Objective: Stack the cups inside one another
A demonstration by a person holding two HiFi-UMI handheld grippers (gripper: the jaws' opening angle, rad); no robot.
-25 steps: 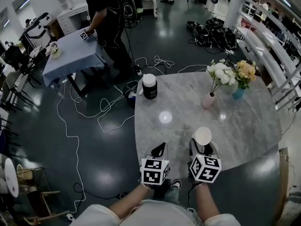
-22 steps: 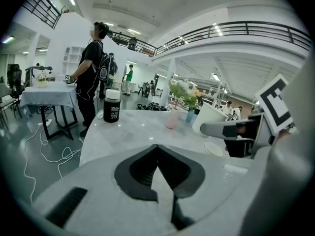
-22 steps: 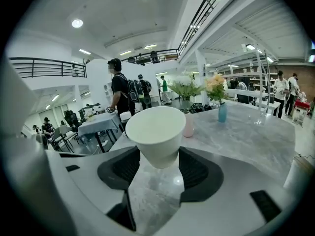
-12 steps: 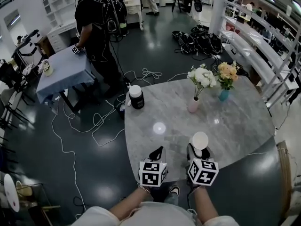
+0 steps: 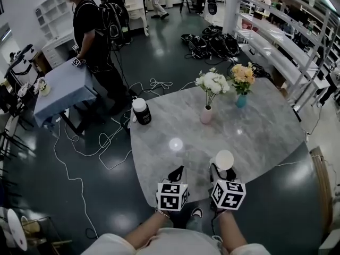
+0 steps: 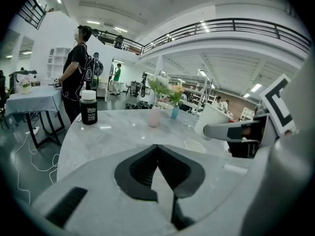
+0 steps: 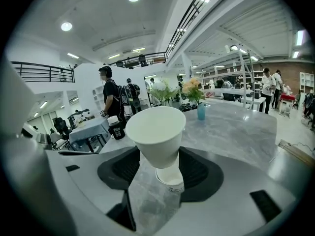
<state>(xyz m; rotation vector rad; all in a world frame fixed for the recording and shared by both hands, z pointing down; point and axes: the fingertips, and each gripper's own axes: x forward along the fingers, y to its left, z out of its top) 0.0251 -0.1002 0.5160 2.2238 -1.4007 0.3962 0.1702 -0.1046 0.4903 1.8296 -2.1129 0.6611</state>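
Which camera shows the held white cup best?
The right gripper view: the cup fills the centre, clamped in the right tool. The left gripper view shows its side; the head view only its open rim.

Grey marbled counter (image 5: 255,137) with rounded corners, black white-lidded jar (image 5: 141,112) at its far left corner, pink vase (image 5: 206,115) of white flowers and small teal vase (image 5: 241,101) of orange flowers toward the far edge, white cup (image 7: 171,177) upright near the near edge

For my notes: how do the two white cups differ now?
The held cup is lifted, gripped in the fingers of the right gripper; the table cup stands free on the table. The held cup hangs just above the table cup, not inside it. Both are white, mouths up.
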